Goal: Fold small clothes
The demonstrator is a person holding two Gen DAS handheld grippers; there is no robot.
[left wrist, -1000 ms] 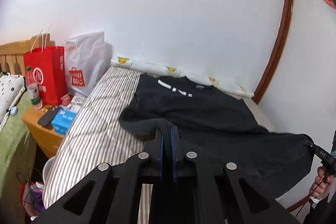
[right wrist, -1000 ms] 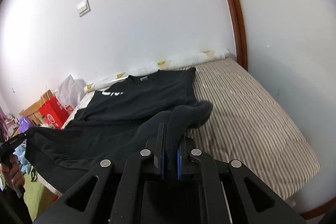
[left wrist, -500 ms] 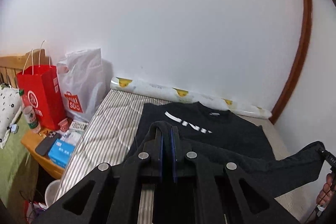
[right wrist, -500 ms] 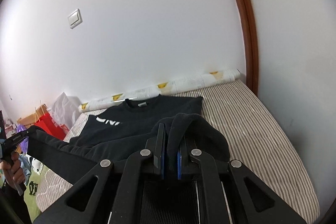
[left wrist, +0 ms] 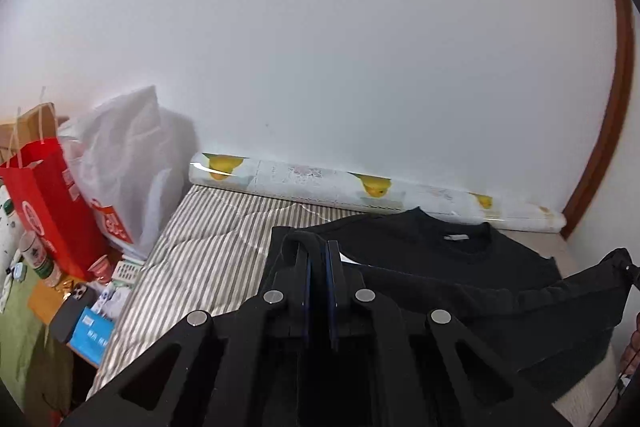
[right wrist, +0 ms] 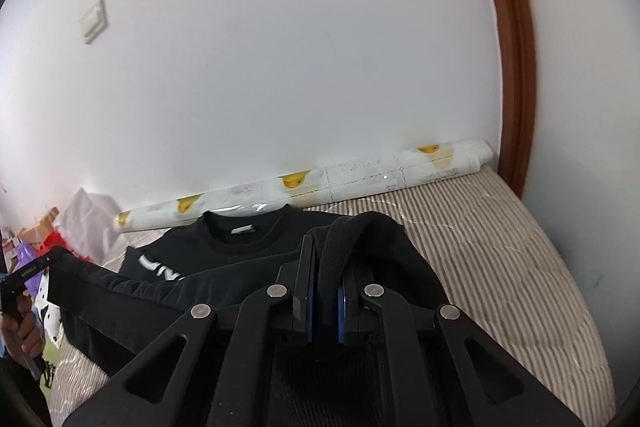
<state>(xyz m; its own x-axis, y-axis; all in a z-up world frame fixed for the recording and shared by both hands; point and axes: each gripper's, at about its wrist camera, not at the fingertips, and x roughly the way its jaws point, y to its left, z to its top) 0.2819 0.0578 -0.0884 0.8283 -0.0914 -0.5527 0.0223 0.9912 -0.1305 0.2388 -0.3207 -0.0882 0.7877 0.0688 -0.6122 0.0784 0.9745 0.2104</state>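
A black sweatshirt (left wrist: 448,259) with white lettering lies on the striped bed, collar toward the wall; it also shows in the right wrist view (right wrist: 224,251). My left gripper (left wrist: 318,251) is shut on one corner of its lower hem. My right gripper (right wrist: 326,251) is shut on the other corner. The hem stretches between them, lifted above the bed and carried over the shirt's chest. Each gripper shows at the other view's edge, the right gripper (left wrist: 624,263) and the left gripper (right wrist: 28,271).
A rolled duck-print sheet (left wrist: 376,191) lies along the wall behind the collar. A red paper bag (left wrist: 48,203) and a white plastic bag (left wrist: 128,163) stand left of the striped mattress (left wrist: 200,247). A cluttered bedside stand (left wrist: 80,311) sits below them. A brown door frame (right wrist: 516,67) rises at right.
Both grippers have carried the hem up and forward toward the collar. The lower half of the sweatshirt now lies doubled over the upper half, covering most of the white lettering.
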